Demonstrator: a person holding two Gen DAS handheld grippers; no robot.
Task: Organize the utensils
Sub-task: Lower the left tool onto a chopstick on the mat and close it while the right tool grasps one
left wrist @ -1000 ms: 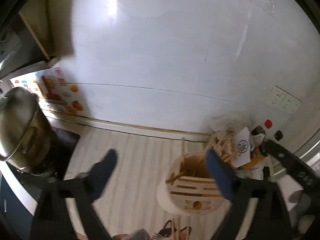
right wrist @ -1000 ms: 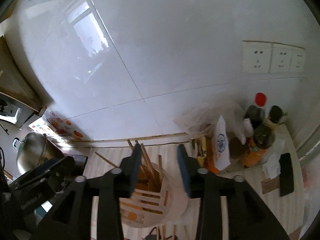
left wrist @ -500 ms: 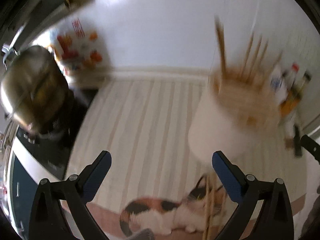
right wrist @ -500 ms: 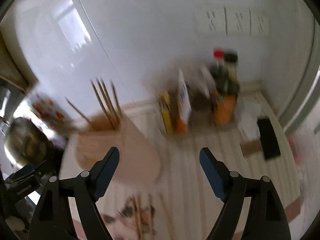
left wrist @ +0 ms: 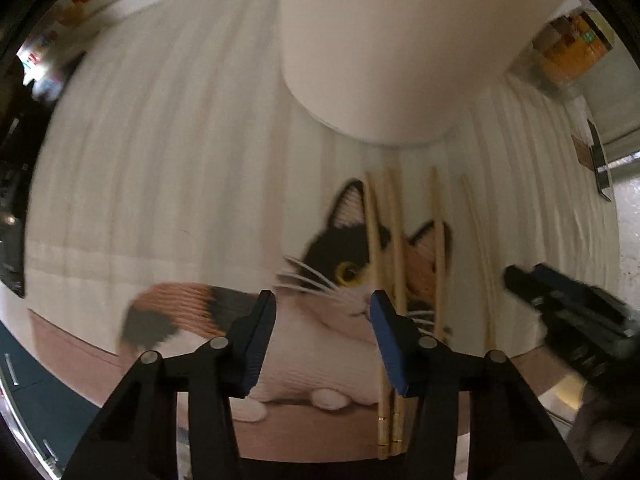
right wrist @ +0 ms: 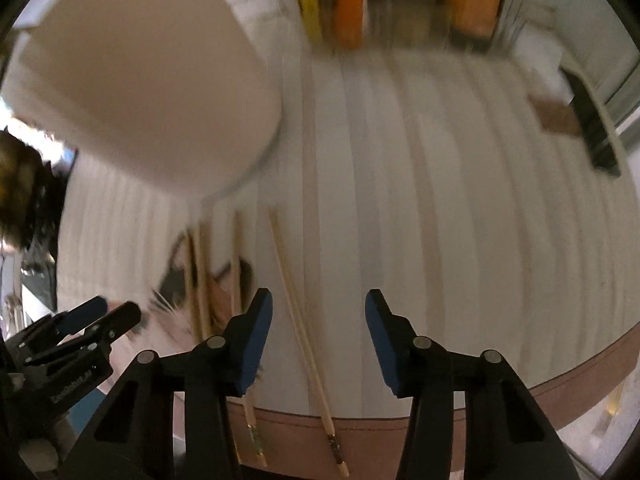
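I'm hovering over the table [right wrist: 460,200], where the holder [left wrist: 380,48] is standing behind four loose chopsticks [left wrist: 394,280] lying on the cat mat [left wrist: 224,312]. Left gripper [left wrist: 322,334] and right gripper [right wrist: 318,330] have just been closing, part-open, nothing between them. The sticks look light, stiff and slippery; I'm aiming mid-shaft.

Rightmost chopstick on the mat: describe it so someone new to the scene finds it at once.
Start at the big cream utensil holder standing on the striped mat. Four chopsticks lie in front of it. Three cross the printed cat; the rightmost chopstick lies alone on plain stripes, slanting between the right gripper's open fingers.
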